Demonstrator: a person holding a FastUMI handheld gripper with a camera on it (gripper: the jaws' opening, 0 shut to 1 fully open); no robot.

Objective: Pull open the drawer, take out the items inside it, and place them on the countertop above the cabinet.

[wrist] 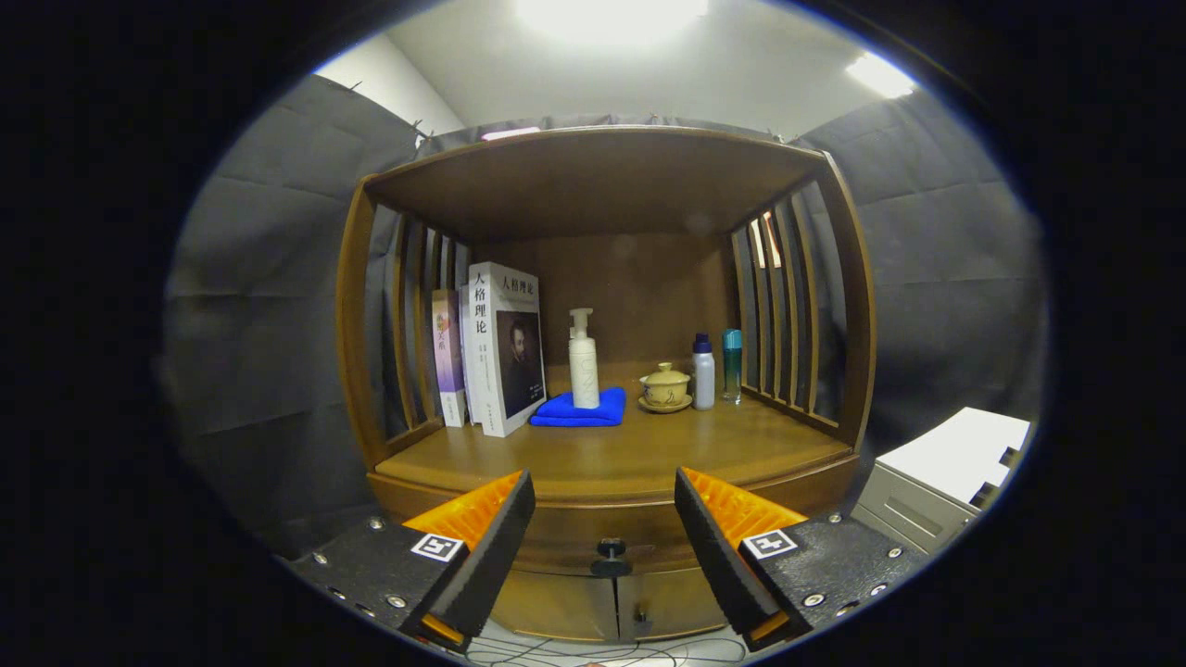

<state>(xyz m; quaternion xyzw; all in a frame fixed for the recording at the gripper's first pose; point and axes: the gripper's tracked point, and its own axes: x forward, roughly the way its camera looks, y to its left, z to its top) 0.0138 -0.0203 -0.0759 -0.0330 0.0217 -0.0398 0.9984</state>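
The gripper showed two wedge-shaped fingers, each mounted on a flat, textured dark plate. Silver screw heads dotted those plates along their edges. Each plate carried a small square marker, white with a black pattern, set close to the finger's base. The fingers' inner faces were ribbed, and stood well apart.

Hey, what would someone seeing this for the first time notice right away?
Probably the wooden cabinet with its open shelf: books standing at one side, a white pump bottle on a blue cloth mid-shelf. Nearer, the open gripper frames the dark drawer knob, which sits between its fingers, untouched.
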